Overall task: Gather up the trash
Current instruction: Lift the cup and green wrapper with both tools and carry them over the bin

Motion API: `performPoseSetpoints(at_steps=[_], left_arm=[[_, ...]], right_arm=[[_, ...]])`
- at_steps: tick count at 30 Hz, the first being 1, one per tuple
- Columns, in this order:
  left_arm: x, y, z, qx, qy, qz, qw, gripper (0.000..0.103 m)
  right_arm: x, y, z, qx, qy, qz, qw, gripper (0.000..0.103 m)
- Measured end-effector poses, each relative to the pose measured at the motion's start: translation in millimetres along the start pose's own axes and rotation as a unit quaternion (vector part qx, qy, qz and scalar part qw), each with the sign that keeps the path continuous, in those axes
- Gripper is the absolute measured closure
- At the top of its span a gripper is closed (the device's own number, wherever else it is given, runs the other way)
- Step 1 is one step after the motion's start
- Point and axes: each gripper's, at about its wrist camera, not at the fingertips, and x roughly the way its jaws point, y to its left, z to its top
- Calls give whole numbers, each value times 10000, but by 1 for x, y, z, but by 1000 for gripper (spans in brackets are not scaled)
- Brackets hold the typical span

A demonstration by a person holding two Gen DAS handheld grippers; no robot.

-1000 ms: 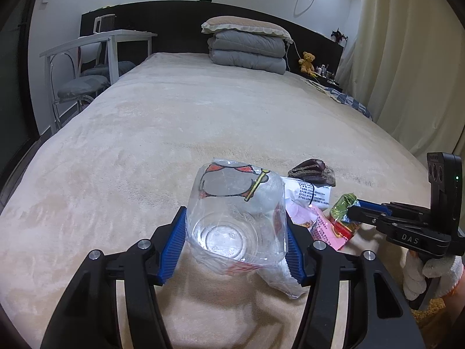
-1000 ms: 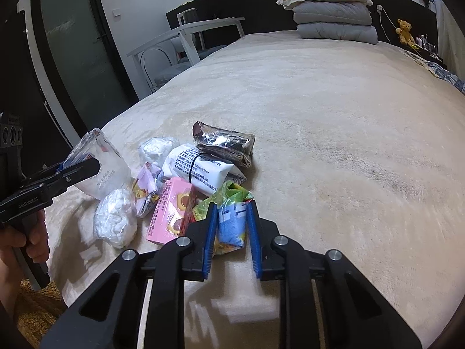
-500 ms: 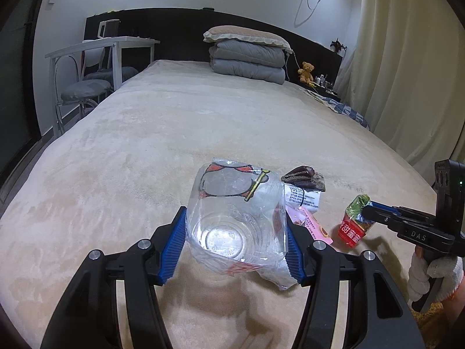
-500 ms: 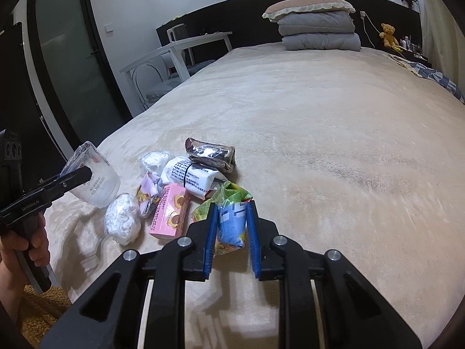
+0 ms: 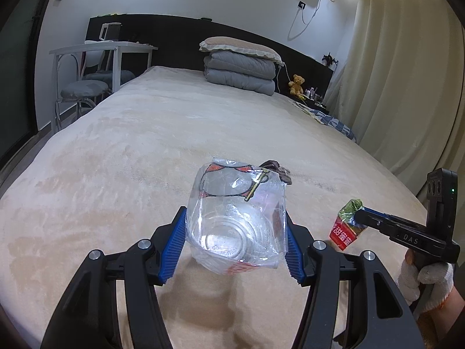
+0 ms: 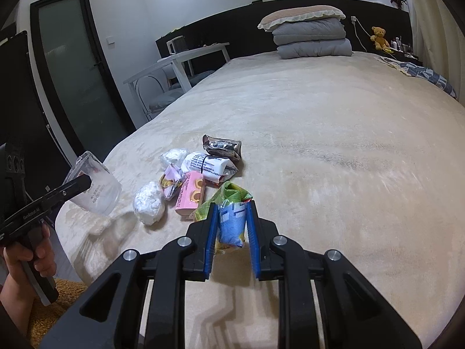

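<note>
My left gripper (image 5: pixel 235 226) is shut on a crumpled clear plastic cup (image 5: pixel 235 221) with red and black print, held above the beige bed (image 5: pixel 145 160). The same cup (image 6: pixel 96 189) shows at the left of the right wrist view. My right gripper (image 6: pixel 231 224) is shut on a crumpled snack wrapper (image 6: pixel 231 221), blue, green and yellow; the left wrist view shows that wrapper (image 5: pixel 347 224) with a red side. On the bed lies a pile: a pink box (image 6: pixel 190 196), a white printed packet (image 6: pixel 207 164), a dark foil bag (image 6: pixel 222 147) and two white tissue wads (image 6: pixel 148 202).
Folded grey quilts with a pillow (image 5: pixel 241 67) sit at the head of the bed by a dark headboard. A white table with chairs (image 5: pixel 96 69) stands left of the bed, curtains (image 5: pixel 407 87) hang on the right, and a dark door (image 6: pixel 75 67) is at the left.
Both grippers have risen and drawn back from the pile with their loads. The wrapper has come off the bed and the trash pile looks smaller and farther away in both views.
</note>
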Motion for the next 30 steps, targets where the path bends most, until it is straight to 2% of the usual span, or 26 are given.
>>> performPoseSetpoints(at_steps=[13,30], left_arm=[[-35,-29,-45,-77,-1,-370,9993,45],[-75,-61,-100,-2,168,-581,9982,45]], right_arm=[[-49,12,-42,167,-137,-44,9998,81],[-91,44,-98,127,-86,99,9998,81]])
